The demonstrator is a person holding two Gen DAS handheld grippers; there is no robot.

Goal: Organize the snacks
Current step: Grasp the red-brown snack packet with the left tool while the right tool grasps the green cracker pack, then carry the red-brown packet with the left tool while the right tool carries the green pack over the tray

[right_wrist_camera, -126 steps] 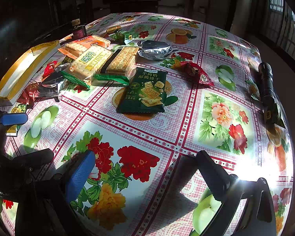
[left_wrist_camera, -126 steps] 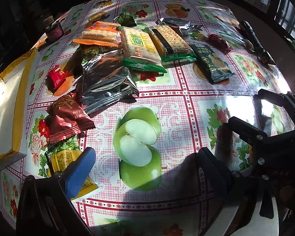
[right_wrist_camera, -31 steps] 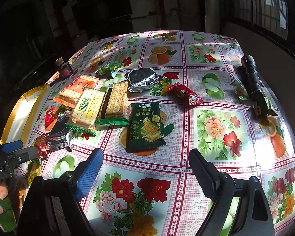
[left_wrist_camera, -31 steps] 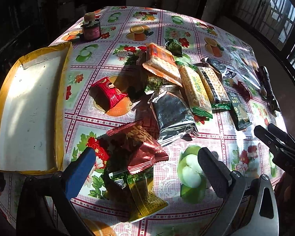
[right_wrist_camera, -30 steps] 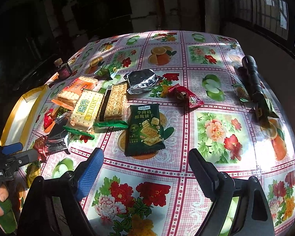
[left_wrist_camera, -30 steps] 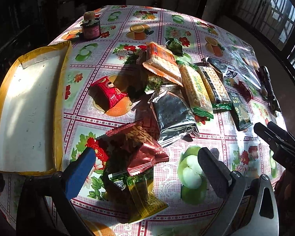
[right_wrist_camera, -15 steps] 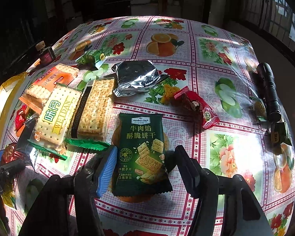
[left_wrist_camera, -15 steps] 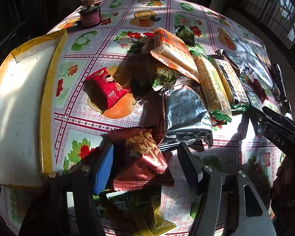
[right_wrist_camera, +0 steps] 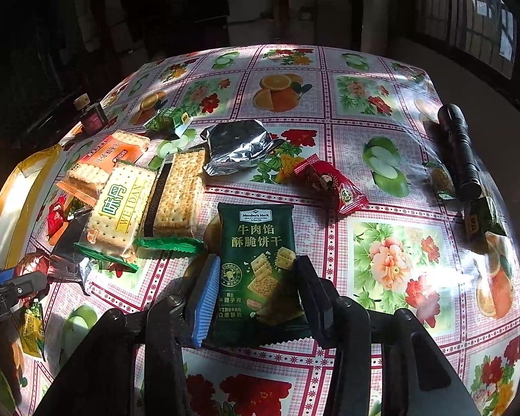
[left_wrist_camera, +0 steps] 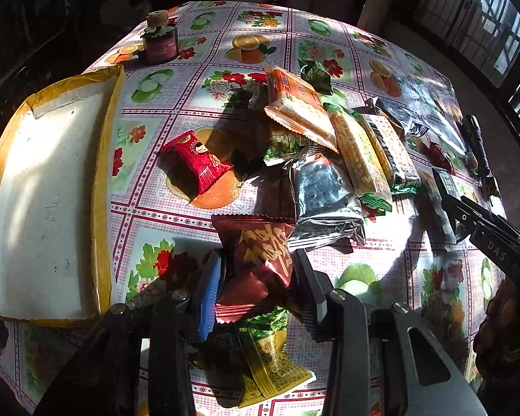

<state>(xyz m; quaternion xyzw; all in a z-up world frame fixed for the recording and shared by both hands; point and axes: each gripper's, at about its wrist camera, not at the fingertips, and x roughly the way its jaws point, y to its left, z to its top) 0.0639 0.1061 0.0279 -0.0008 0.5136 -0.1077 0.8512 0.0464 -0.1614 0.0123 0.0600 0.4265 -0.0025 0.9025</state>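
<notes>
Snack packets lie scattered on a table with a flowered cloth [left_wrist_camera: 145,208]. My left gripper [left_wrist_camera: 258,287] points down at a maroon packet [left_wrist_camera: 263,249]. Its jaws are closing, and the blue pad and the black pad press the packet's sides, which bulge. A yellow-green packet [left_wrist_camera: 270,357] lies half under it. My right gripper [right_wrist_camera: 256,291] is closing on a dark green biscuit packet [right_wrist_camera: 256,242] that lies flat, with both pads against its long edges. A white tray with a yellow rim [left_wrist_camera: 45,180] sits at the left.
Cracker packs [right_wrist_camera: 121,204], a silver foil pack [left_wrist_camera: 322,194] and a small red packet [left_wrist_camera: 197,159] crowd the middle. Another foil bag [right_wrist_camera: 239,145] and a red candy [right_wrist_camera: 332,183] lie farther back. A black flashlight [right_wrist_camera: 459,145] rests near the right edge, a small jar [left_wrist_camera: 159,41] at the far left.
Both grippers came down close to their packets. Their jaws went from wide apart to tight around the maroon packet and the green biscuit packet.
</notes>
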